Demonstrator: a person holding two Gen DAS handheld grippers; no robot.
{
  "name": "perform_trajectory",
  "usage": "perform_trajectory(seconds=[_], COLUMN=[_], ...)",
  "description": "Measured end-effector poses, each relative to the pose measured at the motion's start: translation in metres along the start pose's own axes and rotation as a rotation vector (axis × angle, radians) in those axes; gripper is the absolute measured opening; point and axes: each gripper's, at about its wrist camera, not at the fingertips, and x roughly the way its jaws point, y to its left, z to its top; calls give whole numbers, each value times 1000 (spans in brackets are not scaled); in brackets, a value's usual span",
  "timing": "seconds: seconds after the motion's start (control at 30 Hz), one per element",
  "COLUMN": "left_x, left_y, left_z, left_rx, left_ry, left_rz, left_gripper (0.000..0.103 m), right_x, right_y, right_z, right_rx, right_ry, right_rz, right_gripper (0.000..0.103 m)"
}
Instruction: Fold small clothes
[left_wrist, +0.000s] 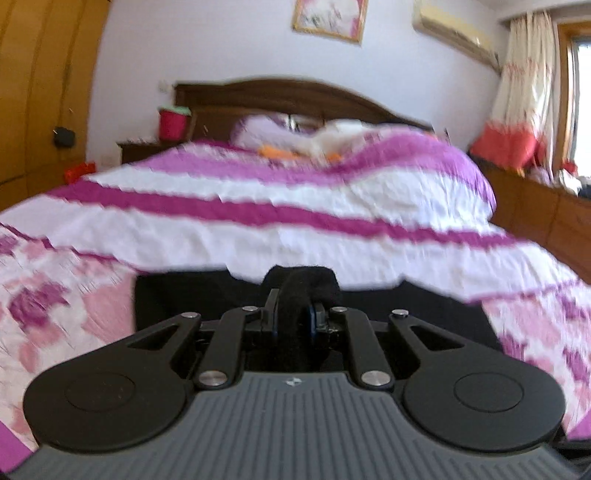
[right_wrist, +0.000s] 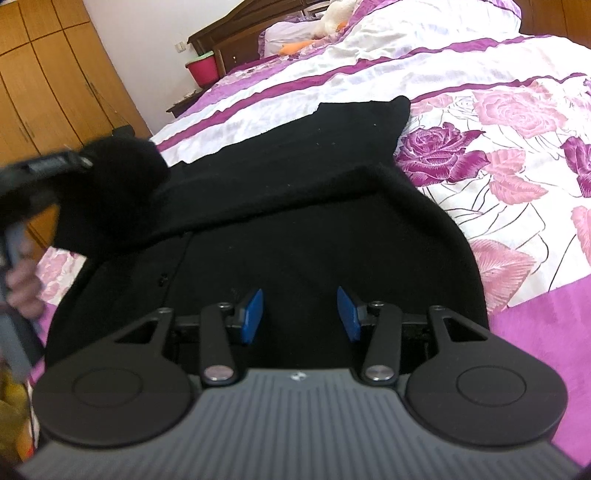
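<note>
Lying across the bed (right_wrist: 480, 122), the black garment (right_wrist: 295, 206) runs its long axis from the near edge toward the headboard (left_wrist: 280, 96). The left claw (left_wrist: 293, 314) is clamped on a raised bunch of it, which the right view shows lifted at the garment's left side, while the right claw (right_wrist: 300, 314) hovers over it, blue pads (right_wrist: 253, 314) apart. The left view alone shows the curtain (left_wrist: 524, 92) and framed picture (left_wrist: 330, 18).

Your left gripper (left_wrist: 295, 314) is clamped on a bunch of black cloth (left_wrist: 301, 288), raised. Your right gripper (right_wrist: 300, 314) hangs over it, fingers spread apart.
</note>
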Motion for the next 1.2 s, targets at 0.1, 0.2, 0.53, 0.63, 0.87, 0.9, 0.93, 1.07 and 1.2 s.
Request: perform_trajectory(seconds=[0.1, 0.2, 0.53, 0.63, 0.87, 0.9, 0.93, 1.07, 1.2], left_x=[16, 27, -1, -18, -52, -55, -57, -59, -58], left_y=[3, 1, 8, 14, 40, 45, 50, 75, 100], left_z=[-17, -31, -36, -36, -34, -34, -34, -36, -39], left_rx=[22, 54, 77, 89, 86, 87, 87, 75, 34], left_ry=[72, 134, 172, 153, 85, 77, 73, 98, 148], left_rz=[-20, -40, -91, -77, 41, 67, 92, 182, 255], left_gripper=[17, 26, 71, 76, 79, 79, 79, 79, 79], right_x=[0, 1, 0, 0, -8, -9, -10, -8, -1], right_y=[-1, -1, 2, 5, 22, 28, 33, 58, 85], right_z=[-1, -2, -3, -2, 5, 6, 8, 15, 19], right_rx=[-2, -8, -16, -24, -33, -49, -63, -129, -201], right_ry=[-4, -9, -10, -9, -20, -25, -28, -36, -33], right_rz=[6, 6, -4, -15, -23, -16, -11, 24, 63], right_gripper=[46, 46, 46, 47, 50, 50, 50, 50, 50])
